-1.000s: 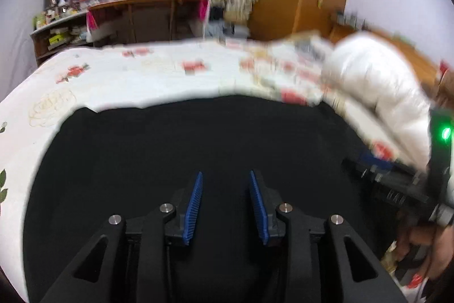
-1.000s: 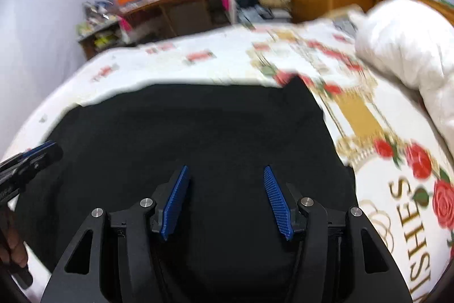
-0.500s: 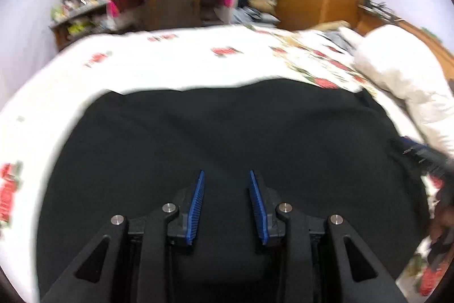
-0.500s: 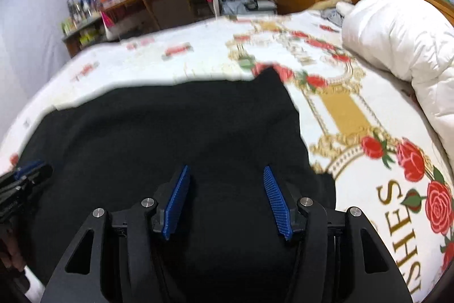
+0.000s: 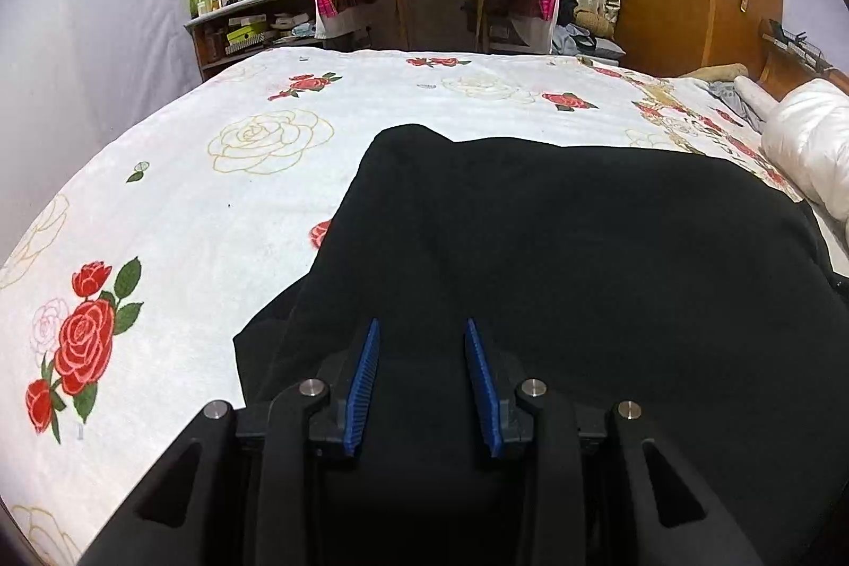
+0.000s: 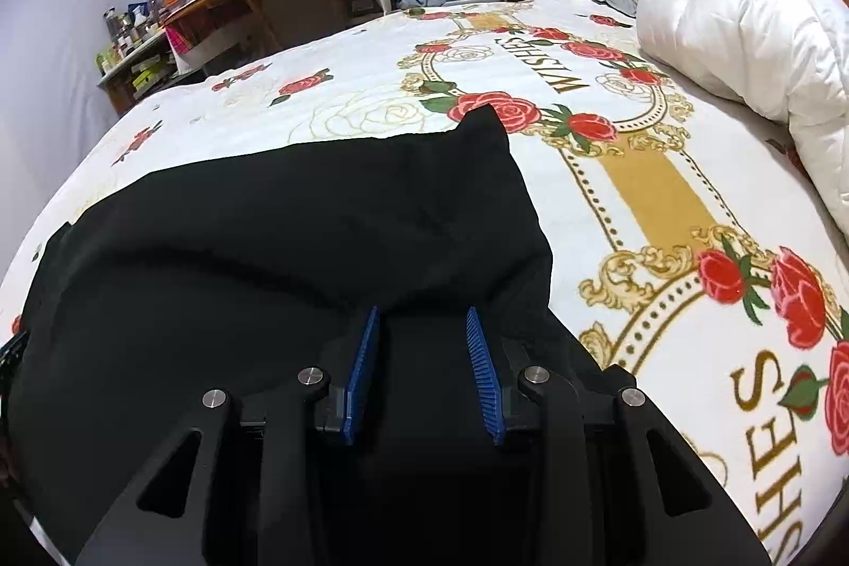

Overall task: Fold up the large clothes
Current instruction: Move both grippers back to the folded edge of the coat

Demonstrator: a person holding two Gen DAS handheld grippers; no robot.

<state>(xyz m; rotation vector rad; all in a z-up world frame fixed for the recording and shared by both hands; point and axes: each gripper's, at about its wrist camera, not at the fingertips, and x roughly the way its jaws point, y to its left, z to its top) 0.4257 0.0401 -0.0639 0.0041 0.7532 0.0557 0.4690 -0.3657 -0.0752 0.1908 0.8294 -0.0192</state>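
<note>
The black garment point(image 5: 557, 258) lies spread on the flowered bedsheet point(image 5: 223, 194), the left gripper point(image 5: 422, 380) stands parted over it, and the right gripper point(image 6: 422, 372), just closing but not yet pinching, should bite the near edge fully before lifting.
</note>
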